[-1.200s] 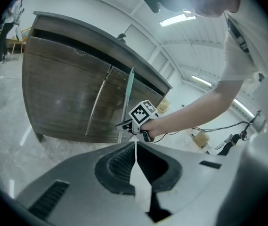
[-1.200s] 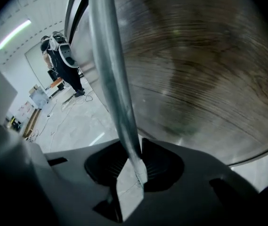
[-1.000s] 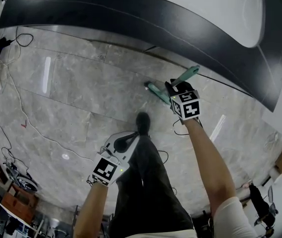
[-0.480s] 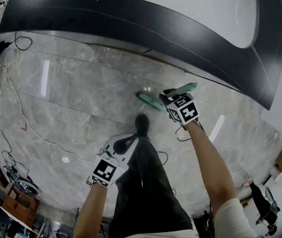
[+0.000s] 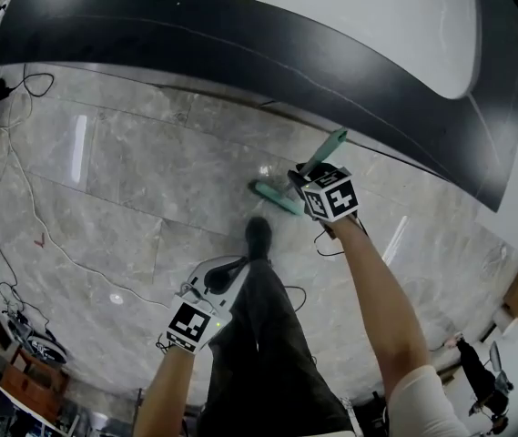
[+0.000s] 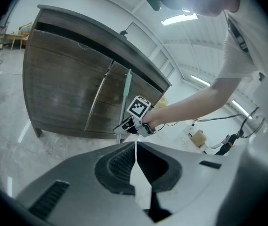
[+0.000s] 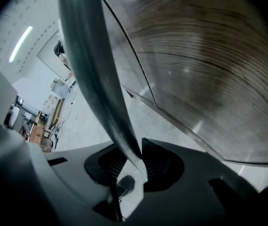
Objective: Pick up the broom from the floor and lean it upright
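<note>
While the left gripper hangs beside the person's leg with its fingers closed on nothing, the right gripper has its fingers clamped on the handle of the teal broom. The broom stands steeply over the floor, near the dark cabinet.

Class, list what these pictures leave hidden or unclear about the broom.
- Head view: the right gripper covers the broom's middle and the grip.
- Right gripper view: the broom runs off the top edge, blurred, so its far end is cut off.
- Left gripper view: the left gripper hides the broom's lower end, so floor contact is unclear.
</note>
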